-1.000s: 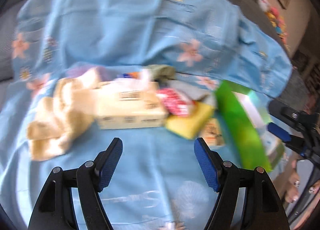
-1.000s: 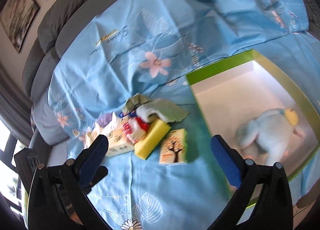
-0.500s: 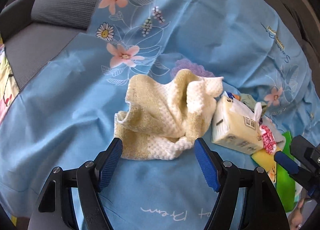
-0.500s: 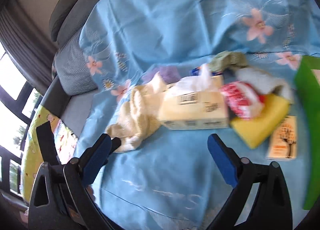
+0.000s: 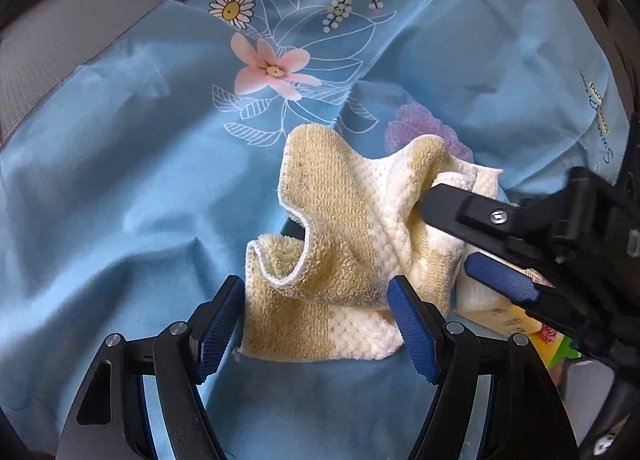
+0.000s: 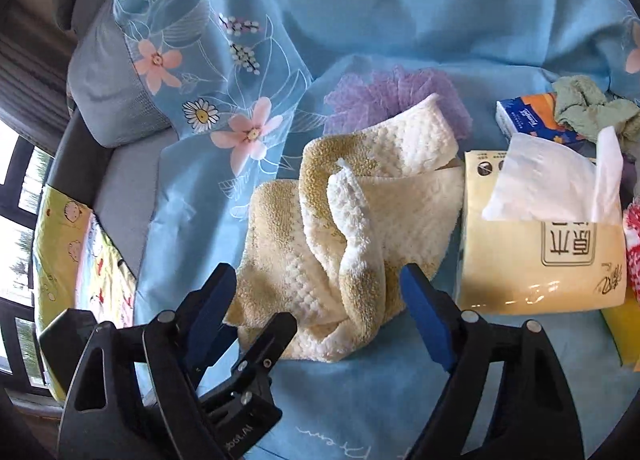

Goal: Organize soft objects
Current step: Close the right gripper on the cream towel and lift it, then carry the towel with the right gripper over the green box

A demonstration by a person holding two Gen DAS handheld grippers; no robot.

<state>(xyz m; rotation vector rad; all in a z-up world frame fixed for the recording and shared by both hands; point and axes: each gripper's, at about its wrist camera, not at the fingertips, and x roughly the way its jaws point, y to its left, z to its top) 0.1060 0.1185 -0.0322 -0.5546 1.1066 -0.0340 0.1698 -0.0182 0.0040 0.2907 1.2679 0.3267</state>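
One crumpled towel [image 5: 336, 244], yellow and white, lies on the blue flowered sheet [image 5: 120, 188] that covers a grey sofa [image 5: 44, 48]. Both tools are down at it. The left tool [image 5: 316, 324] stands wide, its two blue pads either side of the towel's near edge, not pressing it. The right tool [image 6: 320, 300] is also wide, though its jaws have just been closing; the towel sits between its fingers, one finger dug into a fold, with no grip visible.

Just beside the towel on the right is one yellow tissue pack [image 6: 540, 244] with a tissue sticking up. Behind it lie one blue-and-orange tissue pack [image 6: 524, 116] and one green cloth [image 6: 588, 108]. One purple mesh puff [image 6: 384, 96] lies behind the towel, touching it.
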